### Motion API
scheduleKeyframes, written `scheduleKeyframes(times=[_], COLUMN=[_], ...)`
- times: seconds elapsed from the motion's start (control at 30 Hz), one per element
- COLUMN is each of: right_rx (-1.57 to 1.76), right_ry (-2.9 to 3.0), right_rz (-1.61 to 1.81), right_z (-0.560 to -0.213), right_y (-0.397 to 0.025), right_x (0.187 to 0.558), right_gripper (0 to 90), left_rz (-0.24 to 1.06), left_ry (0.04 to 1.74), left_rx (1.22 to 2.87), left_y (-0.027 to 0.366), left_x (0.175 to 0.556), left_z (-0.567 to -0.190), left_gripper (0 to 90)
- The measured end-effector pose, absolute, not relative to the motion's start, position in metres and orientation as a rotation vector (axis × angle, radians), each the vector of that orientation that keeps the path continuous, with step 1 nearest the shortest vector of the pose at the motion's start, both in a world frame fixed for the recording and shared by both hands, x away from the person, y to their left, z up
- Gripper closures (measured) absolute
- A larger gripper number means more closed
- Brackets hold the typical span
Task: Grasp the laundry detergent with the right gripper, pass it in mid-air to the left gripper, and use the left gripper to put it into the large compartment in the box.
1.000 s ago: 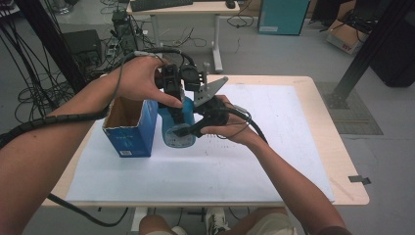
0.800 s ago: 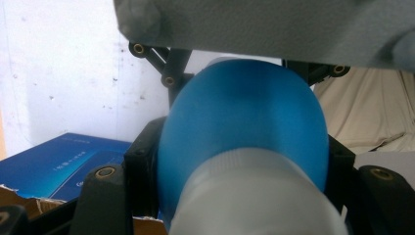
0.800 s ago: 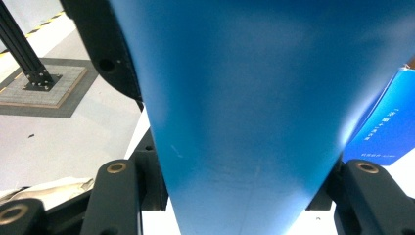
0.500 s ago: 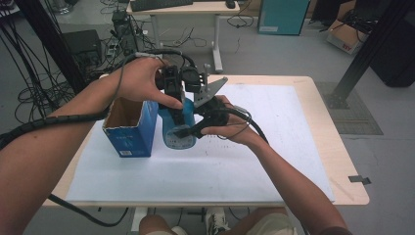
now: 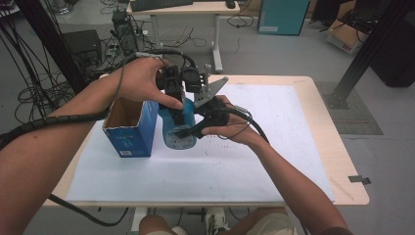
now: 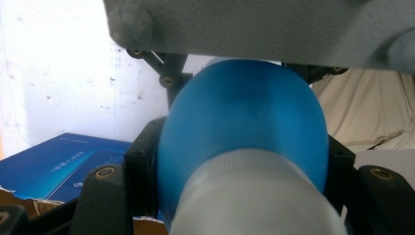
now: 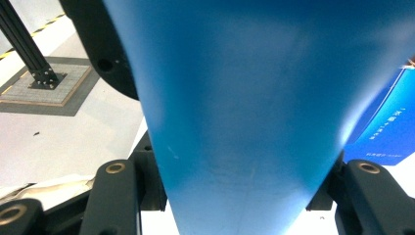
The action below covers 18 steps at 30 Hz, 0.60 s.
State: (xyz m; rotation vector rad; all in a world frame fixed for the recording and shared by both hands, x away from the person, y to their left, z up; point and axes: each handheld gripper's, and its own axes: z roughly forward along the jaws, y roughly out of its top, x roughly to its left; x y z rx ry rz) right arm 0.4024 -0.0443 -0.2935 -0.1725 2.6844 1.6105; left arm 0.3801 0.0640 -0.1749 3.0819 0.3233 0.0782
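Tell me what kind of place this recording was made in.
Most likely a lab or workshop. Bundled cables trail over the bare grey floor, a desk with a keyboard stands behind, a black framing strut rises at right, and the work table wears a white sheet.

Blue bottle [image 5: 179, 128], seemingly upright, white-capped

I hold both forearms over the worktop [image 5: 293, 122], converging near its middle. My left tongs [image 5: 177, 105] point down from above, jaws clamped on the blue bottle [image 5: 176, 131]. My right tongs [image 5: 193, 128] come in level from the side, jaws clamped on its body.
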Motion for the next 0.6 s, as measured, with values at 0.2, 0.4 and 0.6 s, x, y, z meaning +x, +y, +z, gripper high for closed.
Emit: scheduleKeyframes(times=[0.2, 0.4, 0.6], right_rx=[-0.175, -0.176, -0.175], right_ry=[2.682, 2.679, 2.679], right_rz=[1.612, 1.615, 1.611], right_z=[-0.2932, -0.2926, -0.2923], right_y=[-0.0446, -0.0450, -0.0454], right_x=[0.4020, 0.4017, 0.4016], right_gripper=[41.9, 41.8, 41.8], left_rz=[0.090, 0.120, 0.105], left_ry=[0.326, 0.300, 0.325], left_rx=[3.081, 3.085, 3.075], left_y=[0.0639, 0.0637, 0.0632], left_x=[0.3791, 0.3800, 0.3782], left_z=[-0.1746, -0.1734, -0.1744], left_gripper=[37.3, 37.3, 37.2])
